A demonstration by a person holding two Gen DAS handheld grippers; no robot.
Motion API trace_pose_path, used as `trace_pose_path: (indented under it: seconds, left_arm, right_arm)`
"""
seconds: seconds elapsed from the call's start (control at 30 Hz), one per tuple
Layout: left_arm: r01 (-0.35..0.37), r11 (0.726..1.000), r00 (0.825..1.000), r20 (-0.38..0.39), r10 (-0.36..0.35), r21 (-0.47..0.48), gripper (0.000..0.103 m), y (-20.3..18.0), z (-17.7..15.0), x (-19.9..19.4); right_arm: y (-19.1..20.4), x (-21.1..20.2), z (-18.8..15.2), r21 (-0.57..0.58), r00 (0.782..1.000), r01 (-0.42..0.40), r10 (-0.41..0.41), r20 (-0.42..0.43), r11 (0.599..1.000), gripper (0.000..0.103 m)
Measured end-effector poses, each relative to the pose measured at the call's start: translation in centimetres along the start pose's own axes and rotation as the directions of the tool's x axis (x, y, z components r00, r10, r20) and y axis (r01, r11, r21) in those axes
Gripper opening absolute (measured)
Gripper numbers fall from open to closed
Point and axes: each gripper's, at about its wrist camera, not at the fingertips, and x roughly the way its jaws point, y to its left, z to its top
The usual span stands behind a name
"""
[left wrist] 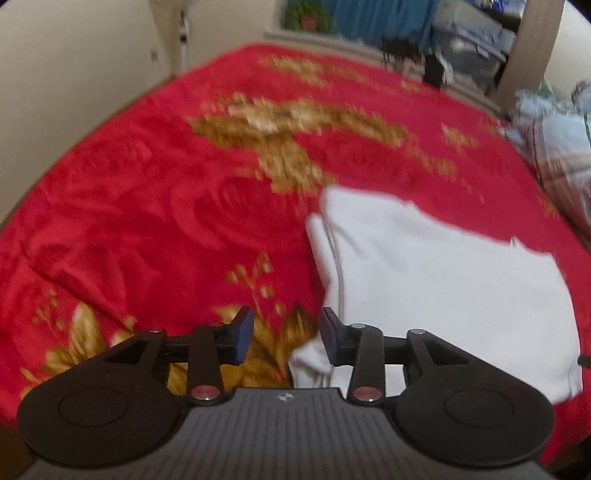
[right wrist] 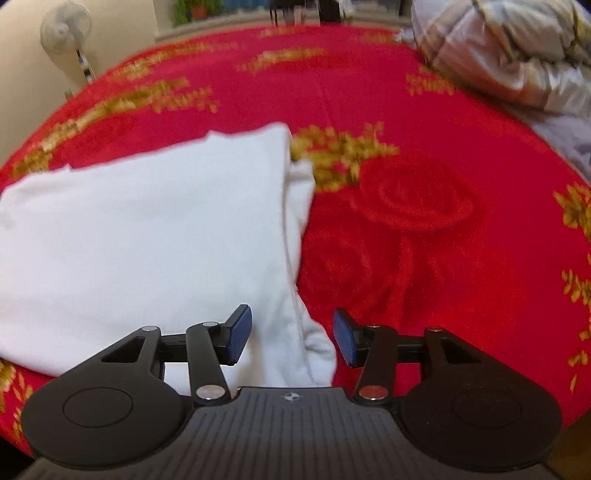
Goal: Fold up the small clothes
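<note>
A white garment [left wrist: 436,269] lies flat on the red blanket, folded into a rough rectangle. In the left wrist view it fills the right half, with its near left corner under my left gripper [left wrist: 286,338], which is open and empty above that corner. In the right wrist view the garment [right wrist: 147,236] fills the left half. My right gripper [right wrist: 291,338] is open and empty above the garment's near right corner, with cloth showing between the fingers.
The red blanket [left wrist: 147,206] with gold flowers covers the bed. A crumpled grey-checked quilt [right wrist: 509,48] lies at the far right of the bed. A standing fan [right wrist: 66,33] is by the wall at left. Furniture and a plant stand beyond the bed.
</note>
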Motion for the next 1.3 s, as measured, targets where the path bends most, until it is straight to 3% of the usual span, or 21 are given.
trace_pose_path:
  seconds: [0.13, 0.27, 0.5, 0.57, 0.63, 0.83, 0.9, 1.0, 1.1, 1.17, 1.23, 1.3]
  left_arm:
    - [0.004, 1.0, 0.998, 0.058, -0.003, -0.025, 0.052, 0.7, 1.0, -2.0]
    - [-0.016, 0.999, 0.995, 0.097, 0.019, -0.037, 0.052, 1.7, 1.8, -4.3]
    - [-0.05, 0.997, 0.981, 0.186, 0.061, -0.064, 0.056, 4.9, 2.8, -7.8]
    - [-0.074, 0.994, 0.977, 0.196, 0.089, -0.085, 0.056, 6.0, 3.1, -8.0]
    - [-0.082, 0.989, 0.976, 0.189, 0.104, -0.121, 0.056, 7.0, 3.3, -7.9]
    - [-0.09, 0.983, 0.974, 0.191, 0.12, -0.158, 0.056, 9.0, 3.4, -8.3]
    - [-0.09, 0.982, 0.976, 0.183, 0.12, -0.165, 0.056, 9.5, 3.4, -8.2]
    - [-0.089, 0.98, 0.977, 0.175, 0.12, -0.175, 0.056, 10.0, 3.4, -8.0]
    - [-0.083, 0.979, 0.978, 0.175, 0.116, -0.184, 0.056, 10.5, 3.3, -8.0]
    - [-0.082, 0.98, 0.978, 0.174, 0.114, -0.184, 0.056, 10.7, 3.2, -8.1]
    - [-0.08, 0.981, 0.979, 0.172, 0.111, -0.176, 0.056, 10.7, 3.1, -8.1]
    - [-0.081, 0.982, 0.98, 0.168, 0.11, -0.172, 0.056, 10.7, 3.0, -8.0]
  right_arm:
    - [2.0, -1.8, -0.8, -0.026, 0.993, 0.025, -0.022, 0.112, 0.999, 0.051]
    - [4.7, -3.2, -2.0, -0.038, 0.982, -0.016, 0.023, 0.188, 0.999, 0.051]
    - [11.0, -3.7, -4.6, -0.116, 0.972, -0.065, 0.089, 0.216, 0.991, 0.049]
    - [13.4, -3.7, -5.2, -0.141, 0.973, -0.092, 0.119, 0.199, 0.986, 0.042]
    - [16.0, -3.8, -5.5, -0.175, 0.969, -0.128, 0.161, 0.189, 0.976, 0.025]
    - [25.6, -4.1, -6.0, -0.33, 0.924, -0.297, 0.357, 0.137, 0.896, 0.021]
    - [29.0, -4.0, -6.4, -0.39, 0.902, -0.352, 0.419, 0.099, 0.851, 0.021]
    - [33.8, -3.9, -7.4, -0.511, 0.874, -0.404, 0.485, 0.027, 0.758, 0.03]
    - [37.3, -3.4, -8.7, -0.623, 0.877, -0.379, 0.48, -0.007, 0.684, 0.038]
    - [39.2, -2.6, -9.3, -0.679, 0.9, -0.331, 0.435, -0.02, 0.655, 0.041]
    - [40.2, -1.7, -9.5, -0.702, 0.918, -0.286, 0.396, -0.007, 0.652, 0.041]
    - [40.2, -1.6, -9.5, -0.695, 0.922, -0.275, 0.387, 0.005, 0.664, 0.041]
